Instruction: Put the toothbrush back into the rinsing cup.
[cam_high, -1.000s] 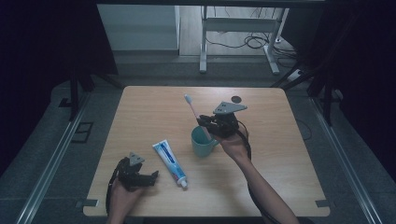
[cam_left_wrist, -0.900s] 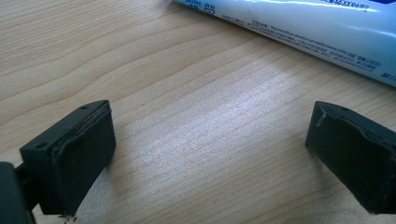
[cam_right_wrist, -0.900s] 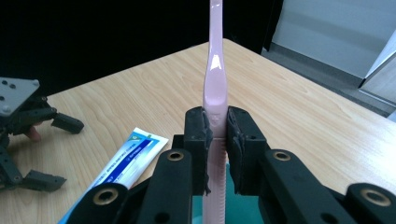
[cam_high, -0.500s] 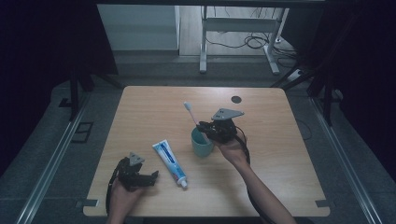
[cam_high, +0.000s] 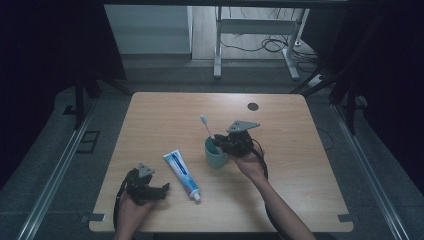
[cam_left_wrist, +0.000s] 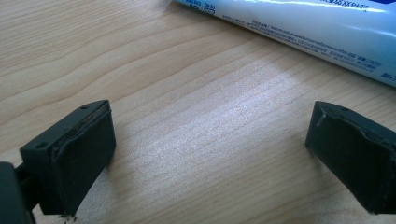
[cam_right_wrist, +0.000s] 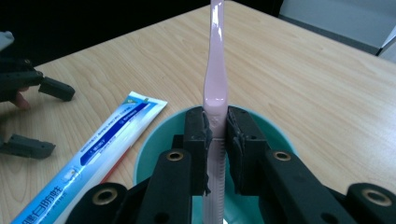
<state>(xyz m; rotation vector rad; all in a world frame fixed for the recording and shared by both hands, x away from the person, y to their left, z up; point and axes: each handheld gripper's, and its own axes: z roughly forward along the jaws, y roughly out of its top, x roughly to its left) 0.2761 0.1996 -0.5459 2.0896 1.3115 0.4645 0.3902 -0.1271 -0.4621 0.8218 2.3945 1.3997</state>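
Observation:
A teal cup (cam_high: 215, 154) (cam_right_wrist: 154, 135) stands upright near the middle of the wooden table (cam_high: 280, 125). My right gripper (cam_high: 226, 146) (cam_right_wrist: 216, 140) is shut on a pink toothbrush (cam_right_wrist: 215, 70) (cam_high: 206, 126), whose handle end is down inside the cup and whose head points up and away. A blue-and-white toothpaste tube (cam_high: 182, 173) (cam_right_wrist: 100, 149) (cam_left_wrist: 299, 28) lies flat left of the cup. My left gripper (cam_high: 161, 192) (cam_left_wrist: 208, 149) rests open near the table's front left, just short of the tube, with bare wood between its jaws.
A dark round grommet (cam_high: 253, 106) sits in the table's far right part. Beyond the far edge stands a metal desk frame (cam_high: 255, 30) with cables on the floor. A metal rail (cam_high: 55, 165) runs along the table's left side.
My right gripper has moved toward the near left and lowered, bringing the toothbrush down into the cup. The left gripper has stayed still.

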